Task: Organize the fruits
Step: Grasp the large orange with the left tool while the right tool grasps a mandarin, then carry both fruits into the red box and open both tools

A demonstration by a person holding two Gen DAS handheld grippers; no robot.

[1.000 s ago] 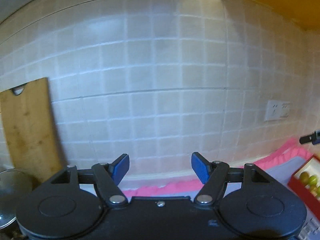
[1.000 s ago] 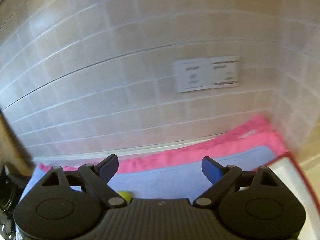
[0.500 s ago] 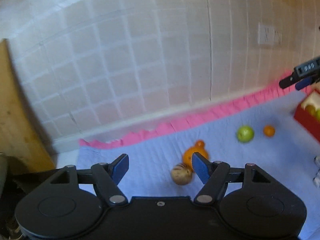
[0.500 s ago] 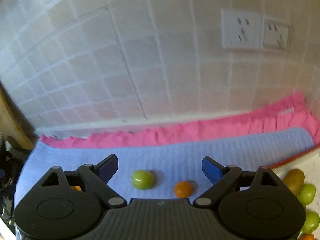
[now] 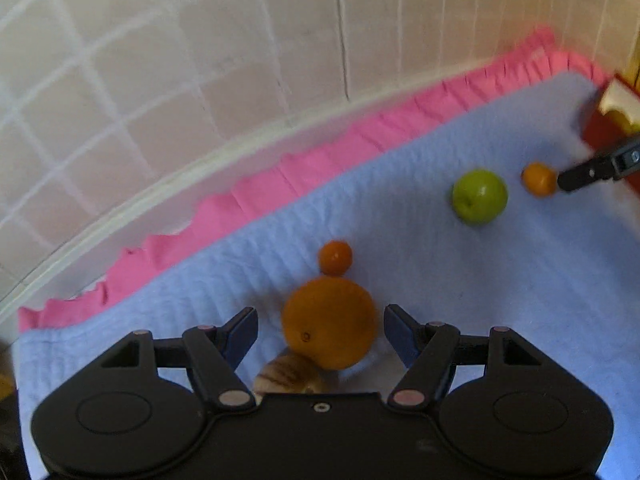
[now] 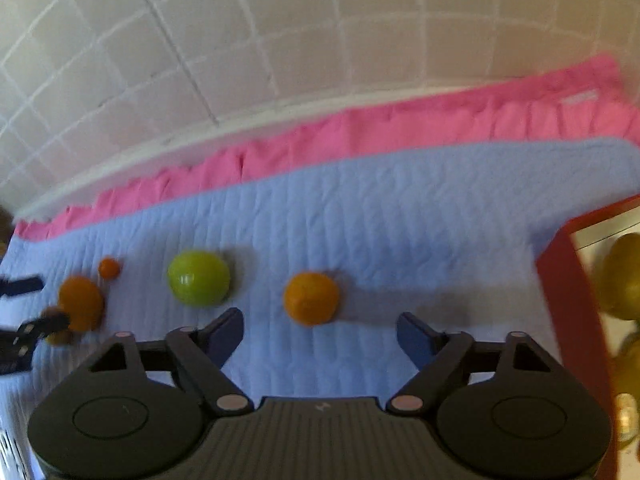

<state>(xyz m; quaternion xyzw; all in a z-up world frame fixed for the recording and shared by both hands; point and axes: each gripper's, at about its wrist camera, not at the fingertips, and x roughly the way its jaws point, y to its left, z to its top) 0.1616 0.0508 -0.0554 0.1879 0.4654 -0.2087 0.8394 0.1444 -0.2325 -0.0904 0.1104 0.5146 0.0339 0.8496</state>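
My left gripper (image 5: 321, 320) hangs open over a blue mat (image 5: 400, 240), with a large orange (image 5: 328, 322) between its fingers and a gap on each side. A brown striped fruit (image 5: 290, 376) lies just under it, and a small orange (image 5: 335, 257) sits beyond. My right gripper (image 6: 320, 320) is closing, its pads touching nothing. A small orange (image 6: 311, 298) lies just ahead of its fingertips, with a green apple (image 6: 199, 278) to the left. A red box (image 6: 568, 280) at the right holds yellowish fruit (image 6: 624, 280).
A pink cloth (image 6: 400, 128) edges the blue mat along the tiled wall (image 6: 280, 40). In the left wrist view the green apple (image 5: 479, 196) and the other small orange (image 5: 539, 178) lie at the right, beside a finger of the right gripper (image 5: 592, 168).
Both grippers have tipped down from facing the wall to the mat and have sunk towards the fruit. The right jaws have narrowed. The large orange now sits between the left fingers.
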